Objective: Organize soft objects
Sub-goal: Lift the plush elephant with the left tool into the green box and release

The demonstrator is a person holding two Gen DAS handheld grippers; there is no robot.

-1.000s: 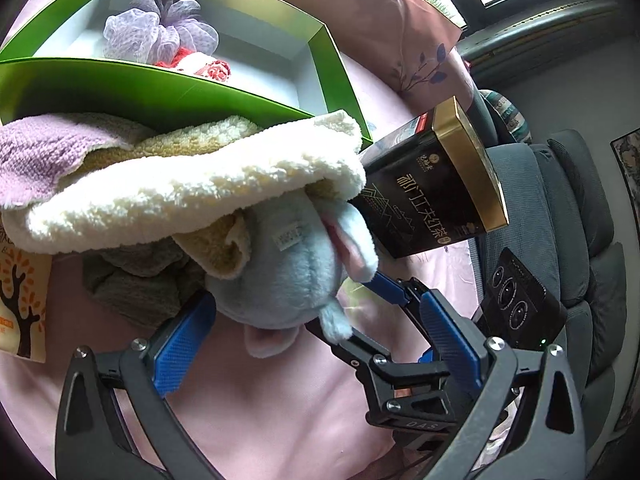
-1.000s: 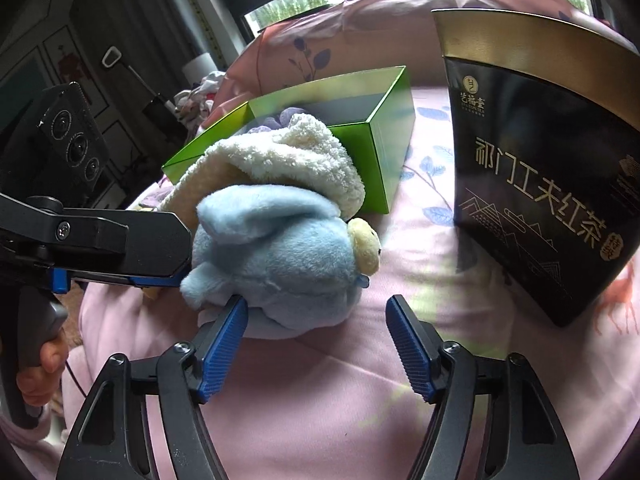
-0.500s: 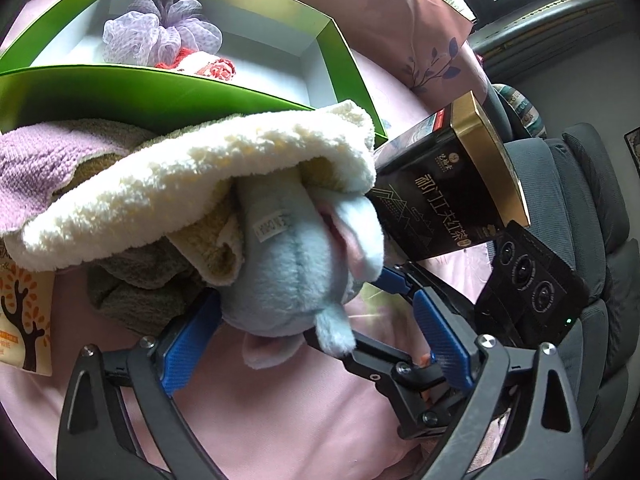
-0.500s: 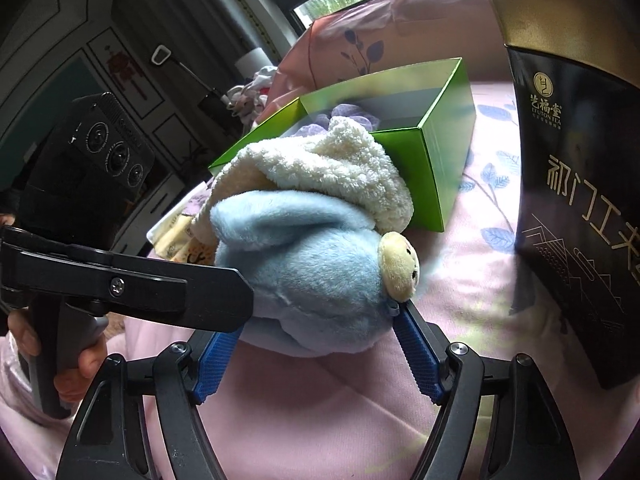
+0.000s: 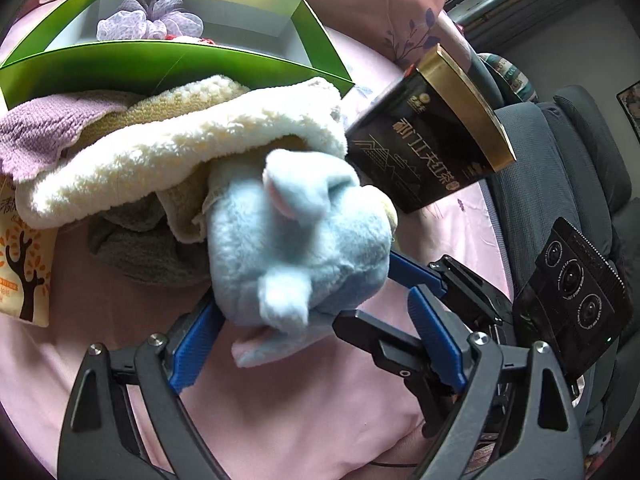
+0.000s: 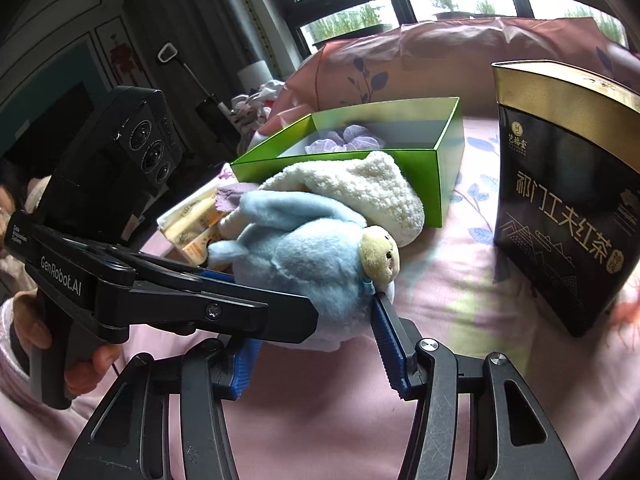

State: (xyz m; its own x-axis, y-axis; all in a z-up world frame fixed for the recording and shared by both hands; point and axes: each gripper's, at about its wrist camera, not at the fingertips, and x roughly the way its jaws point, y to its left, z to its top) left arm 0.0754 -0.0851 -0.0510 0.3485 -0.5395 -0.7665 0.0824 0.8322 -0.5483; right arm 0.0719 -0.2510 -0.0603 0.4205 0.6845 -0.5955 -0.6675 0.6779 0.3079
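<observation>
A light-blue plush toy [image 5: 296,240] [image 6: 304,264] with a beige face lies half out from under a cream fleece cloth [image 5: 180,148] [image 6: 372,192] on the pink bed. My right gripper [image 6: 316,328] [image 5: 372,292] has the toy between its blue pads, which press on its sides while the jaws are still closing. My left gripper [image 5: 314,340] [image 6: 272,296] straddles the toy from the other side. Its jaws are wide and closing; the left pad touches the toy and the right pad stands apart from it. Behind is a green box [image 5: 160,68] [image 6: 340,168] holding a lilac mesh pouf [image 5: 152,24].
A purple cloth [image 5: 44,132] and a grey cloth [image 5: 140,248] lie in the pile under the cream one. A black and gold tea box [image 5: 432,148] [image 6: 568,216] stands to the right. Tissue packs [image 5: 24,264] lie at the left, a grey armchair [image 5: 580,160] beyond the bed.
The plush toy has slid out from under the cream cloth and turned. The right jaws have narrowed onto it. Both grippers have drawn closer around it.
</observation>
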